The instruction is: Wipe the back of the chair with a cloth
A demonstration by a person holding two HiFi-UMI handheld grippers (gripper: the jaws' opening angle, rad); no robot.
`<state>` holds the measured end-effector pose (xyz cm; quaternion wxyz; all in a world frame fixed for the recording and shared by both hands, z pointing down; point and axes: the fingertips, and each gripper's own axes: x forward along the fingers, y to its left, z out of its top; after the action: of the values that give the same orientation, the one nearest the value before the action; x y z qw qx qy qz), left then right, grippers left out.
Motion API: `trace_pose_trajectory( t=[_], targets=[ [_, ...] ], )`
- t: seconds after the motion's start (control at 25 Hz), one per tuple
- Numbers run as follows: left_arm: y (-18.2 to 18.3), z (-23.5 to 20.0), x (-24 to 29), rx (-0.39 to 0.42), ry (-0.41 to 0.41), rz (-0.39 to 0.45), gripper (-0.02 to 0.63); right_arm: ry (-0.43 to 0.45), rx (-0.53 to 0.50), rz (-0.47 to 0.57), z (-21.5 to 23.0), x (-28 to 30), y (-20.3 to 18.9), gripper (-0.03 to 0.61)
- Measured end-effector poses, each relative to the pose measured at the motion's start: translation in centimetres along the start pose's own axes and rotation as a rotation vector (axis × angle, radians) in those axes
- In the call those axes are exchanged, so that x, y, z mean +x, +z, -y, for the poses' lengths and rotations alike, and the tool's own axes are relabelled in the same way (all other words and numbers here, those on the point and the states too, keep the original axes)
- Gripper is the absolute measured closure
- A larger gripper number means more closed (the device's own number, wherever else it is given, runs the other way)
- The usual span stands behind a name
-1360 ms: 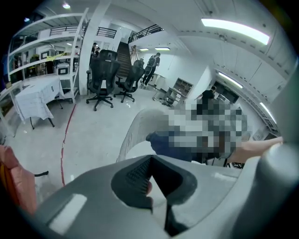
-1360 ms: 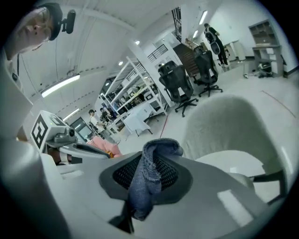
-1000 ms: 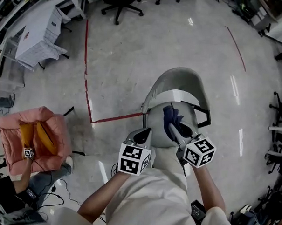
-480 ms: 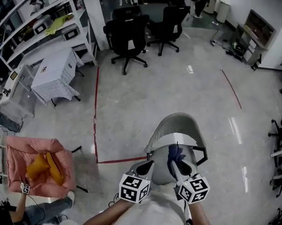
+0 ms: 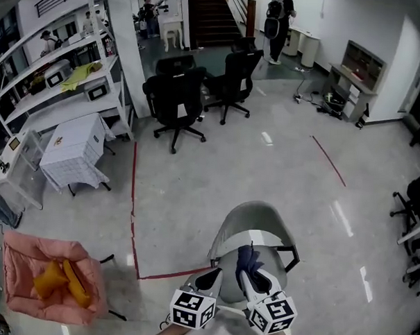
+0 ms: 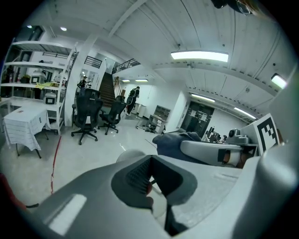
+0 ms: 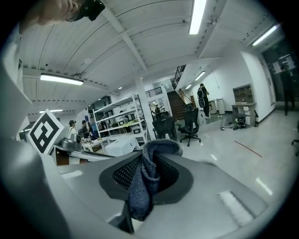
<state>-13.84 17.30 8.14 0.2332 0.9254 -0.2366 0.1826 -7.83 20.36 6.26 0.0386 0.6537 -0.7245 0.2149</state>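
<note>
Right gripper view has my right tool [image 7: 148, 173] closed on the cloth [image 7: 141, 189], a dark blue knitted wad pinched between the jaws. One fold stands up past the tips and the rest hangs below, which leaves loose fabric out front to drag across a surface. Beside it, my left tool [image 6: 150, 181] has its jaws together with nothing in them; I judge it is spare, free to steady the chair. Both tools point out level across the room rather than down, so as far as I can see the cloth is not on the chair [image 5: 257, 222], which stands just ahead of and beneath them on the floor. Lowering the right tool onto the back comes next, I think.
</note>
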Motion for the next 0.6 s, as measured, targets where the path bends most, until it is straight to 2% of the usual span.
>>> trace_pose_trajectory(
  t=[0.16,0.32,0.6],
  targets=[
    [0.5,0.3,0.2,0.011,-0.001,0.013,0.614,-0.018,-0.016,-0.008,-0.6,0.2,0.2,0.502],
    [0.1,-0.6,0.0,0.012,0.038,0.011,0.614,-0.063,-0.080,-0.031,-1.0,1.0,-0.4,0.502],
    [-0.7,-1.4,-0.5,0.009,0.077,-0.002,0.614,-0.129,-0.115,-0.060,-2.1,1.5,-1.2,0.502]
  ],
)
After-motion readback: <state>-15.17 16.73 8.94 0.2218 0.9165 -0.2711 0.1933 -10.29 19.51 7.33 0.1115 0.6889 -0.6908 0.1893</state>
